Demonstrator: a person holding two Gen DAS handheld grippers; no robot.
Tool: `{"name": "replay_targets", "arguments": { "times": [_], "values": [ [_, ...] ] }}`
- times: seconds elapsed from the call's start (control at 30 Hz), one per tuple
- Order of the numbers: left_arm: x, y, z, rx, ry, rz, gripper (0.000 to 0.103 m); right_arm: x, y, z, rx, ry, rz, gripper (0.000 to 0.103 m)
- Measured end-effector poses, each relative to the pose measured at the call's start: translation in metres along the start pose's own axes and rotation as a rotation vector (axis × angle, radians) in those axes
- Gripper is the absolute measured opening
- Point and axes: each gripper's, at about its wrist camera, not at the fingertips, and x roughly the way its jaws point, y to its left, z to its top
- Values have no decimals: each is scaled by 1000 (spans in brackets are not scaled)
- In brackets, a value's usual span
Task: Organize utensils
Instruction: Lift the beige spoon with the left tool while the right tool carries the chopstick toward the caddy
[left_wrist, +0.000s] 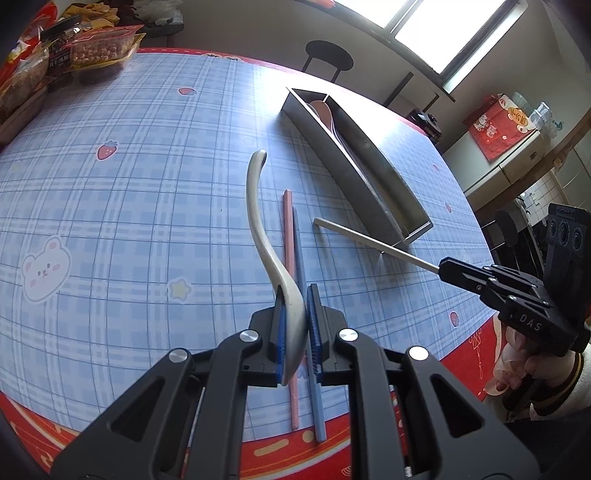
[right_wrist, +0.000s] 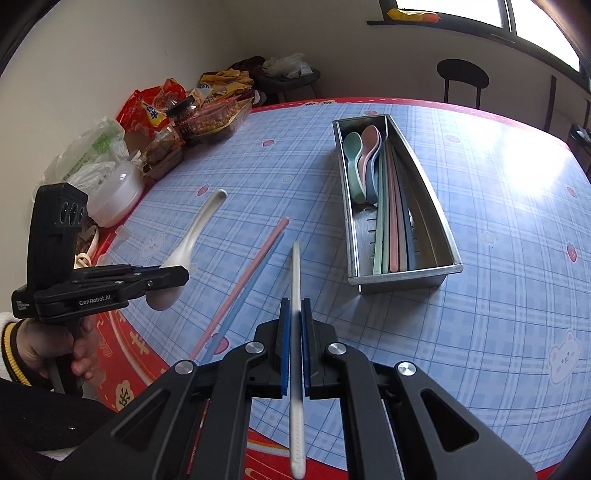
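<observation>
Above the bench (left_wrist: 129, 184), left tongs (left_wrist: 293, 332) clamping white spoon (left_wrist: 258, 206), right tongs (right_wrist: 294, 347) clamping white chopstick (right_wrist: 295, 280); next, lowering both into metal tray (right_wrist: 436, 206).

you're working over a table (right_wrist: 498, 192) covered in a blue plaid cloth with a red border. on it, toward the far side, sits a metal utensil tray (right_wrist: 441, 218). nearer you, a pink chopstick (right_wrist: 243, 280) and a blue chopstick (right_wrist: 255, 284) lie side by side, just touching, with their near ends over the red border. snack packages (right_wrist: 199, 118) and plastic bags (right_wrist: 99, 147) crowd the far left edge, beside a white lidded container (right_wrist: 118, 195).
</observation>
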Motion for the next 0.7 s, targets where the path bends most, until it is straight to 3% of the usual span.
{"name": "replay_targets", "arguments": {
  "times": [0.5,0.7],
  "values": [
    [-10,1,13,11,-29,-1,15,-20,1,23,-13,-69,-7,6],
    [-18,-4,25,26,-36,-34,15,-34,1,40,-16,-121,-1,6]
  ]
}}
